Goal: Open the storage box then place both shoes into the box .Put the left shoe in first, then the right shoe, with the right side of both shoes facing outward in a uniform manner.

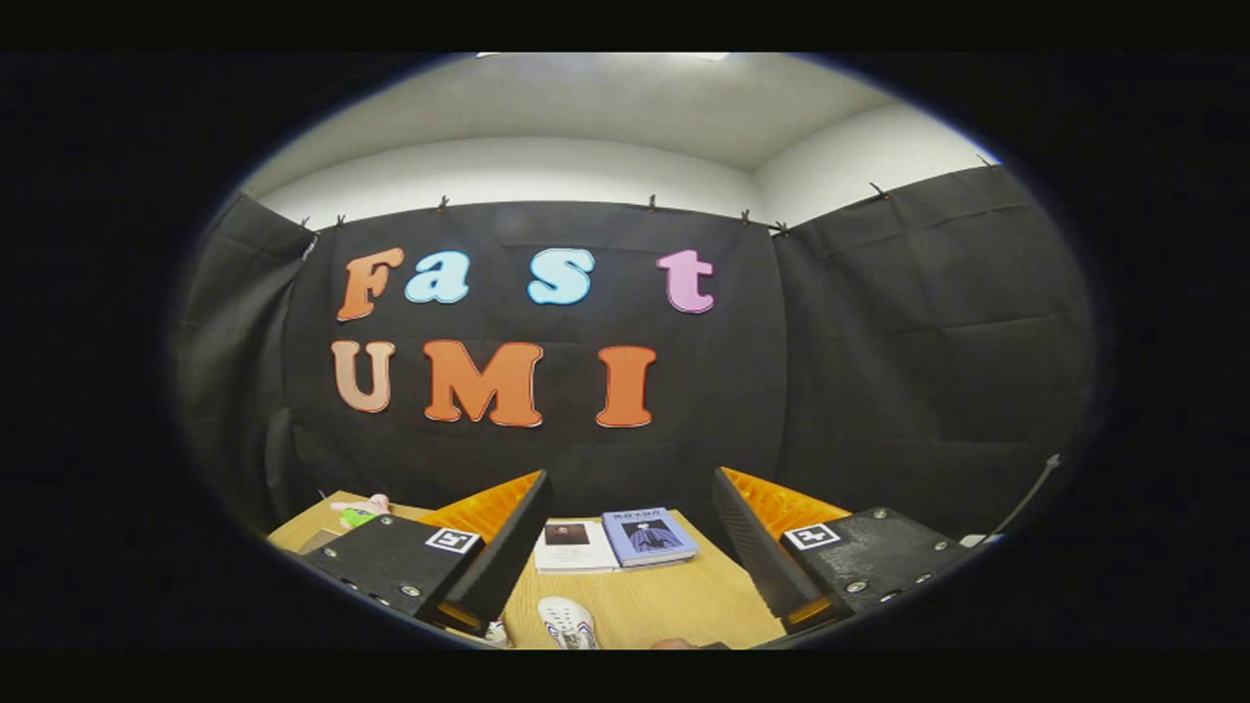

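My gripper (630,532) is held high above a wooden table (674,600), its two fingers spread wide with nothing between them. Below and between the fingers the toe of a white shoe (568,622) with dark and red markings lies on the table. A sliver of a second white shoe (496,632) peeks out beside the base of the left finger. The rest of both shoes is hidden below the fingers.
Two books lie side by side at the table's far edge, a white one (571,545) and a blue one (649,535). A small pink and green plush toy (359,510) sits at the far left corner. Black cloth walls close the booth behind the table.
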`<act>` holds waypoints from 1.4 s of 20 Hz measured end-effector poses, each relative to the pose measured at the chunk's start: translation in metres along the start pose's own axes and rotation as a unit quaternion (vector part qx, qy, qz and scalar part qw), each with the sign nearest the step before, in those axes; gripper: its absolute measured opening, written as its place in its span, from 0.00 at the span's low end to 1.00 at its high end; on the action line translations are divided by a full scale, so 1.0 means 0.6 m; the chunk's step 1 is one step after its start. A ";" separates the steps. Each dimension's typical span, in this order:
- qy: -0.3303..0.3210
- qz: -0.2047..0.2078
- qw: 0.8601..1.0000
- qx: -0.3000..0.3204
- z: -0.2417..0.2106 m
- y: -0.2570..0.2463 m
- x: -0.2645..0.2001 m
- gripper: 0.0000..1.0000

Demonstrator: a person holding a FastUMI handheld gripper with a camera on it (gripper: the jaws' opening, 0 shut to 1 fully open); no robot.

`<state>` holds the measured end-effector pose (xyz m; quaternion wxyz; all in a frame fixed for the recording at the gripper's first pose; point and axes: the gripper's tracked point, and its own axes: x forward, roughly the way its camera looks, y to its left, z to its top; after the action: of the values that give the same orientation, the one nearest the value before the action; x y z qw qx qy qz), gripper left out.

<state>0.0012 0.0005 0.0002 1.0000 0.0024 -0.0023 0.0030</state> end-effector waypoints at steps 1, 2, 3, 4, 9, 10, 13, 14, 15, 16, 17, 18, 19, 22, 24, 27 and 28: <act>0.000 0.002 1.000 0.000 0.000 0.001 0.000 0.97; 0.001 0.003 1.000 0.000 0.000 0.001 0.001 0.97; 0.001 0.005 1.000 0.000 0.000 0.002 0.001 0.98; 0.001 0.006 1.000 0.001 0.000 0.002 0.002 0.98; 0.010 0.017 1.000 0.000 -0.021 0.019 0.023 0.98; 0.013 0.020 1.000 0.003 -0.024 0.021 0.025 0.97; 0.021 0.028 0.999 0.020 -0.039 0.027 0.032 0.97; 0.026 0.033 0.999 0.026 -0.046 0.030 0.035 0.97; 0.032 0.038 0.998 0.033 -0.057 0.034 0.039 0.97; 0.038 0.048 0.997 0.040 -0.069 0.042 0.043 0.97; 0.047 0.062 0.996 0.050 -0.083 0.052 0.045 0.97; 0.060 0.076 0.994 0.059 -0.102 0.064 0.048 0.97; 0.075 0.089 0.991 0.068 -0.124 0.074 0.051 0.98; 0.114 0.113 0.983 0.087 -0.180 0.098 0.062 0.98; 0.139 0.134 0.975 0.108 -0.218 0.122 0.064 0.98; 0.180 0.175 0.956 0.151 -0.275 0.168 0.066 0.99; 0.192 0.189 0.949 0.164 -0.296 0.182 0.065 0.99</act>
<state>0.0405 0.1108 -0.1768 0.9484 0.1656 0.1899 0.1925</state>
